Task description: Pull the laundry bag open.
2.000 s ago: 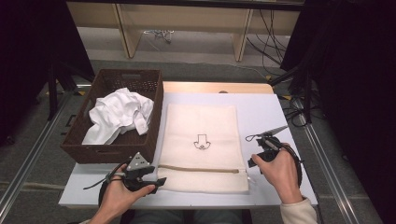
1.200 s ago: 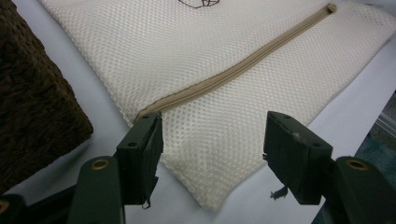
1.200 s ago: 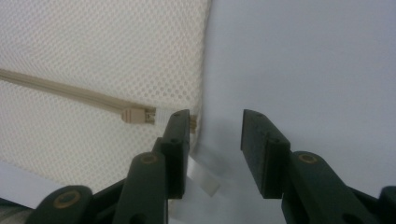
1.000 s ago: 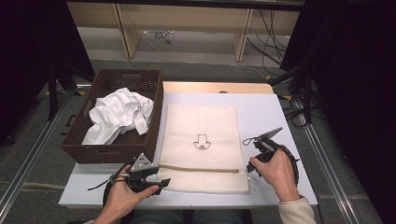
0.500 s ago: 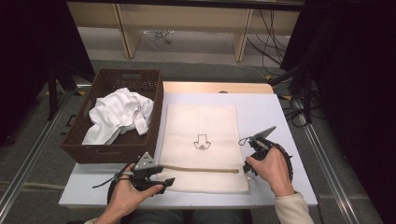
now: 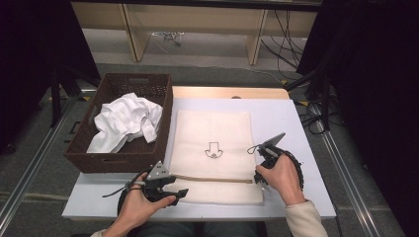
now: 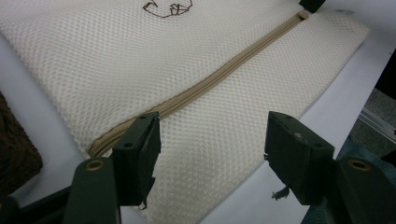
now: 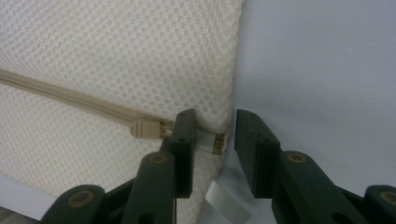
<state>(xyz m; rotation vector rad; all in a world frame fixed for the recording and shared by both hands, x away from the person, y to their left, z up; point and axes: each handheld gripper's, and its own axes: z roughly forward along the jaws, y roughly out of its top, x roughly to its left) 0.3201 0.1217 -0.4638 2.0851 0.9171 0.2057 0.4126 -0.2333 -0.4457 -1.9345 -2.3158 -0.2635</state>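
With the mesh laundry bag [image 6: 215, 155] flat near the table's front edge, the right gripper [image 8: 212, 140], jaws just closing around its zipper-end edge, must pinch firmly while the left gripper [image 7: 212, 135] hovers wide open, empty

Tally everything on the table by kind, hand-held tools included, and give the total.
Cream mesh zip bag: 1
Dark brown wicker basket: 1
Crumpled white cloth in basket: 1
Black two-jaw tools, left tool and right tool: 2
Total: 5
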